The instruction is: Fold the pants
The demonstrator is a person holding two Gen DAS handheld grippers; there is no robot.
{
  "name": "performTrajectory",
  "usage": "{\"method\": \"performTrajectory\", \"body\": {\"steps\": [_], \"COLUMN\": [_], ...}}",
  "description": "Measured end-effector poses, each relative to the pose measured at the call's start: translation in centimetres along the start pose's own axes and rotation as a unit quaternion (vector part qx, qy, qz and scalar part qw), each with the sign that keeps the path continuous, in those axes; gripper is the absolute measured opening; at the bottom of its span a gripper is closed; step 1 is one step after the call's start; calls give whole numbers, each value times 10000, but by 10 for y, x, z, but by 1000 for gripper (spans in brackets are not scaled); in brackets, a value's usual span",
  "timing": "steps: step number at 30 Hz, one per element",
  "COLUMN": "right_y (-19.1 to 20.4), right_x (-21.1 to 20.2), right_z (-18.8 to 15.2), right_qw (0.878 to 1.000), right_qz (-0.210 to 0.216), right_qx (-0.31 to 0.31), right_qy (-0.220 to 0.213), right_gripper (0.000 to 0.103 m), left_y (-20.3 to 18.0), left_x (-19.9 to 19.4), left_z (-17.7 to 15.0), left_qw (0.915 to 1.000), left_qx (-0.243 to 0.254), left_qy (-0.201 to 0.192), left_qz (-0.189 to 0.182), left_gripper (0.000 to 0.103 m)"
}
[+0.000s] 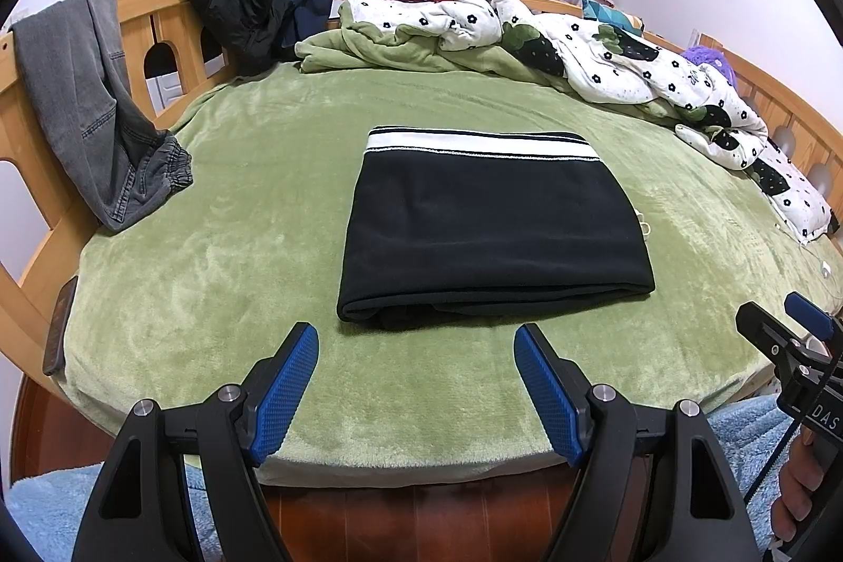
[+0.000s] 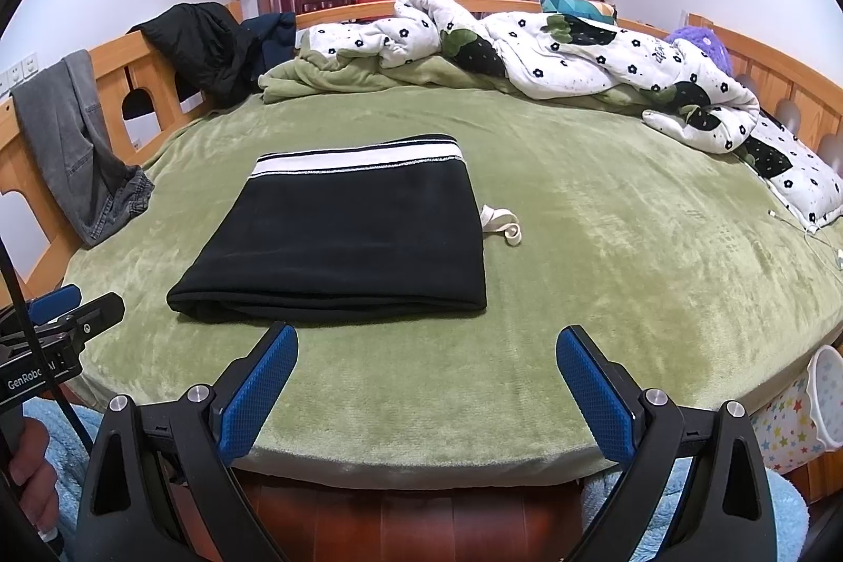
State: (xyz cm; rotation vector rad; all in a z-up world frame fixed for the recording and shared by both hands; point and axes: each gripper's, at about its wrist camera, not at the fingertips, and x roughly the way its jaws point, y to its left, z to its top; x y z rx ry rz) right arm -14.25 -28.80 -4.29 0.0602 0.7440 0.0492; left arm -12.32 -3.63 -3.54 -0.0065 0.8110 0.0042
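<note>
Black pants [image 1: 490, 230] with a white, black-striped waistband lie folded into a flat rectangle on the green bed cover [image 1: 263, 204]; they also show in the right wrist view [image 2: 348, 235]. A white drawstring [image 2: 500, 225] pokes out at their right edge. My left gripper [image 1: 416, 341] is open and empty, just short of the pants' near folded edge. My right gripper [image 2: 427, 343] is open and empty, near the bed's front edge, in front of the pants' right corner. Each gripper shows at the side of the other's view.
Grey jeans [image 1: 89, 104] hang over the wooden bed rail on the left. A black jacket [image 1: 232, 9] drapes the headboard. A crumpled floral quilt [image 1: 606, 56] fills the back and right. A charging cable [image 2: 811, 230] lies at the right edge.
</note>
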Motion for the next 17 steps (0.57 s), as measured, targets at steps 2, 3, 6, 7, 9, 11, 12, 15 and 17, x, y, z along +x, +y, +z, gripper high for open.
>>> {"method": "performTrajectory", "body": {"steps": [2,3,6,7,9,11,12,15,17], "right_y": [0,-1,-1,-1,0,0,0,1,2], "right_x": [0,0,0,0,0,0,0,0,-1], "right_z": [0,0,0,0,0,0,0,0,0], "right_qw": [10000,10000,10000,10000,10000,10000,10000,10000,10000], "right_qz": [4,7,7,9,4,4,3,-6,-20], "right_qx": [7,-2,-2,-2,-3,-7,-5,-8,-7], "right_qy": [-10,-3,-3,-2,-2,0,2,3,3], "right_gripper": [97,97,97,97,97,97,97,97,97], "left_y": [0,0,-1,0,-1,-1,-1,-3,-8], "left_x": [0,0,0,0,0,0,0,-1,-2], "left_z": [0,0,0,0,0,1,0,1,1], "left_qw": [10000,10000,10000,10000,10000,10000,10000,10000,10000], "left_qx": [-6,-3,-4,6,1,-10,-20,-26,-12], "left_qy": [7,7,-1,-2,-8,-7,-11,-30,-48], "left_qz": [0,4,25,23,37,21,26,26,54], "left_gripper": [75,75,75,75,75,75,75,75,75]}}
